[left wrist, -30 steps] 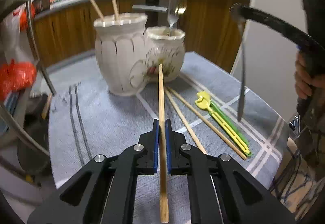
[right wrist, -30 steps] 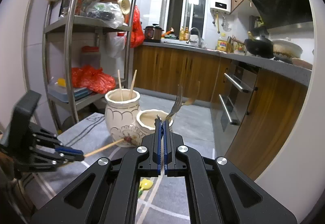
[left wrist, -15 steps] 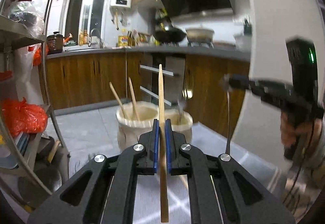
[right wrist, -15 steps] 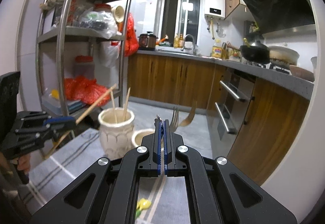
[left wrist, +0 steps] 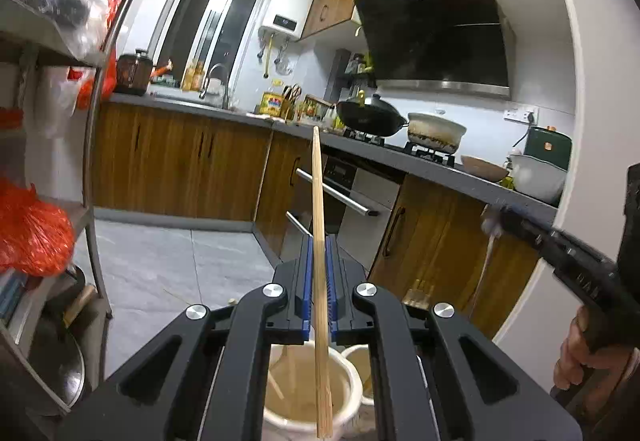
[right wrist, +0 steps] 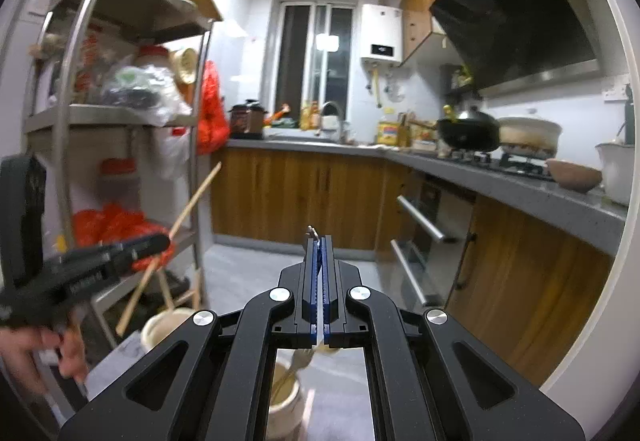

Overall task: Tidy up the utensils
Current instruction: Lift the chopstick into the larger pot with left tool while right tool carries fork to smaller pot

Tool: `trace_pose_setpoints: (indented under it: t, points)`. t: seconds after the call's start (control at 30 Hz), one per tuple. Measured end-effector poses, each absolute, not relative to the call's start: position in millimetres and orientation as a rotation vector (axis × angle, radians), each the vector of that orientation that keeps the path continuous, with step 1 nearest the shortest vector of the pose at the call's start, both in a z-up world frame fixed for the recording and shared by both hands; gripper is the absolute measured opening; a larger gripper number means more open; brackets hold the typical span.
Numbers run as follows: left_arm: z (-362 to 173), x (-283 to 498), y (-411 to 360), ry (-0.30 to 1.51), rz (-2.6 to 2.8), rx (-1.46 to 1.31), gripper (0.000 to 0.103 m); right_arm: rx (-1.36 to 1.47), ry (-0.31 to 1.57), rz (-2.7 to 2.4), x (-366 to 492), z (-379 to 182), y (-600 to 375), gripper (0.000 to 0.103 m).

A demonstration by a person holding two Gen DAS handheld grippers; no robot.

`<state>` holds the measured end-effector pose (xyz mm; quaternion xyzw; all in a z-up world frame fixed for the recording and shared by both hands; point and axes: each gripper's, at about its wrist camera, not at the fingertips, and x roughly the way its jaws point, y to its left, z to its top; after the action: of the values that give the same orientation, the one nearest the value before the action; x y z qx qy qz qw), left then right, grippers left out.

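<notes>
My left gripper (left wrist: 319, 241) is shut on a long wooden chopstick (left wrist: 318, 181) that stands nearly upright. Its lower end hangs over the big cream jar (left wrist: 340, 413), which holds other chopsticks. A smaller cream jar (left wrist: 356, 357) stands just right of it. My right gripper (right wrist: 319, 241) is shut on a thin metal knife (right wrist: 311, 231), edge-on between the pads, above the smaller jar (right wrist: 280, 405), which holds a fork (right wrist: 300, 359). In the right wrist view the left gripper (right wrist: 162, 241) and its chopstick (right wrist: 192, 201) are at the left, over the big jar (right wrist: 160, 325).
A metal shelf rack (right wrist: 196, 161) with red bags stands to the left. Wooden kitchen cabinets and an oven with bar handles (left wrist: 336, 193) run along the back and right. A person's hand (left wrist: 576, 353) holds the right gripper's grip. The grey tablecloth (right wrist: 344, 405) shows only at the bottom edge.
Both grippers have risen and tipped up from the table, each keeping its utensil. The tabletop with its loose chopsticks and yellow-green piece has left the view; the jars now lie at the bottom edge.
</notes>
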<state>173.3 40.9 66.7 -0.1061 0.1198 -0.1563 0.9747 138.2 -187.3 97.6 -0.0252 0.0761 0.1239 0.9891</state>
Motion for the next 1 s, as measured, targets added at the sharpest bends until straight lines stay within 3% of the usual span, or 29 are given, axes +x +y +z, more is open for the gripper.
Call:
trace_pose_setpoints:
  t: [1.0]
  points:
    - [16, 154, 3, 0.164, -0.18, 0.077, 0.006, -0.219, 0.221, 0.237, 153, 18, -150, 0.003]
